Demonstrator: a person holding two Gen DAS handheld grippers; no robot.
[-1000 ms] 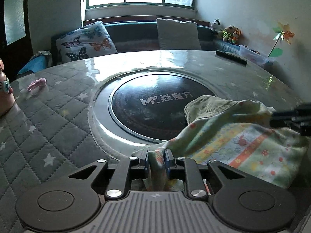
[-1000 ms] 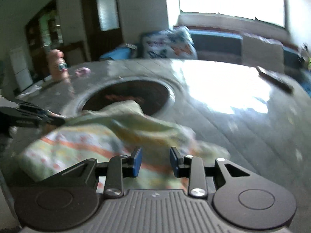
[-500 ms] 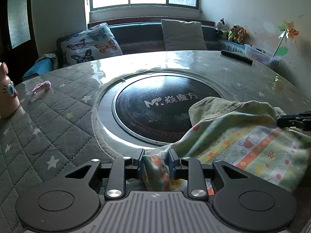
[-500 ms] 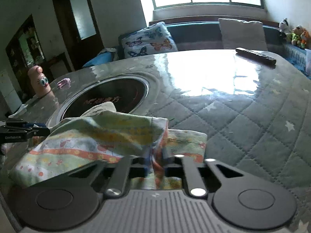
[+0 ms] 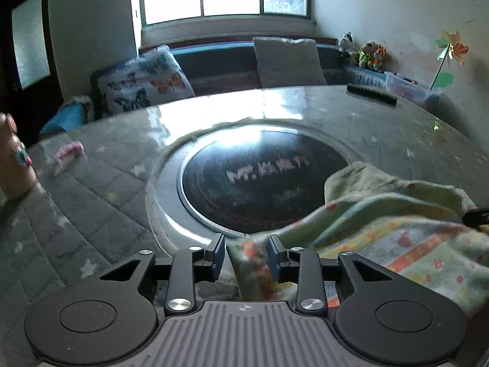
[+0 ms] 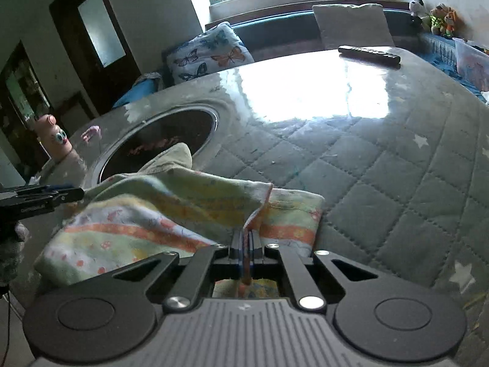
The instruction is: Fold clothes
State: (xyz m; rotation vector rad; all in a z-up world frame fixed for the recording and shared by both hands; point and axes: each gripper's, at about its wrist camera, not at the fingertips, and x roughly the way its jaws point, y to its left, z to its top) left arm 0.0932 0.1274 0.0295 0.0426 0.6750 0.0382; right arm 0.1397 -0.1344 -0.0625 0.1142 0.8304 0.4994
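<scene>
A small pastel garment with green, yellow and orange print lies crumpled on the near part of the table. My left gripper stands over its left corner with its jaws opening. A bunch of the cloth rises between them, lying against the right pad and clear of the left pad. In the right wrist view the garment is partly folded over itself. My right gripper is shut on a thin raised edge of it at the right side. The left gripper's tip shows at the far left.
The round table has a grey quilted cover with stars and a dark round hotplate in its middle. A black remote lies at the far edge. A pink toy figure and a small pink item are at the left. A sofa with cushions stands behind.
My left gripper's jaws have widened and the cloth bunch has come loose from the left pad. My right gripper has closed on the garment's edge and has shifted sideways with a roll.
</scene>
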